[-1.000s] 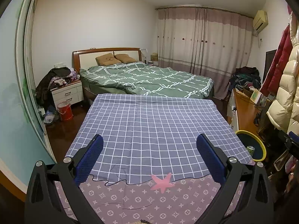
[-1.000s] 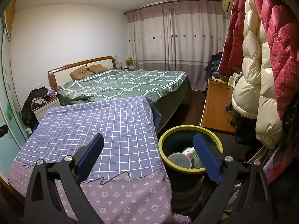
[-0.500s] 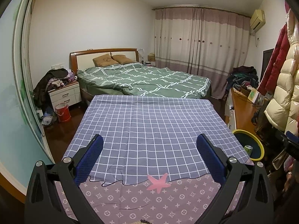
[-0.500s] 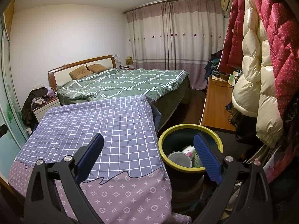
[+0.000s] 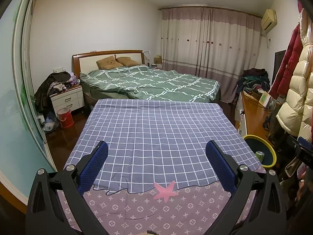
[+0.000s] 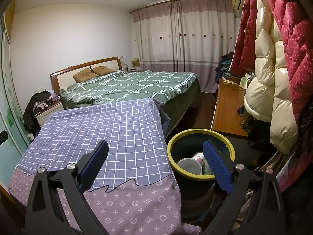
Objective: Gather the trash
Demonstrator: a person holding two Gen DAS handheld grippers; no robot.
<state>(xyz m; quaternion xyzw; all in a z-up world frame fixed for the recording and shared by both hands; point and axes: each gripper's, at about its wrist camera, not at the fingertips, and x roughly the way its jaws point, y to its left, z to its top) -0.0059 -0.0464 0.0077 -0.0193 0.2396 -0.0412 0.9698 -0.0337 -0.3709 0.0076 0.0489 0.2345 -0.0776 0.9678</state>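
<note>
A dark bin with a yellow rim stands on the floor right of the cloth-covered table. Inside it lie a grey-topped cup and a white cup with a pink print. The left wrist view shows the same bin with a green can in it. My right gripper is open and holds nothing, hanging over the table's right edge with its right finger above the bin. My left gripper is open and holds nothing above the checked tablecloth.
A green bed lies beyond the table. Puffy coats hang at the right above a wooden sideboard. A nightstand piled with clothes and a red bucket stand at the left by a sliding wardrobe door.
The left gripper's view has drifted slightly back and right, so the table sits a little farther off. The right gripper has barely moved. Both stay open.
</note>
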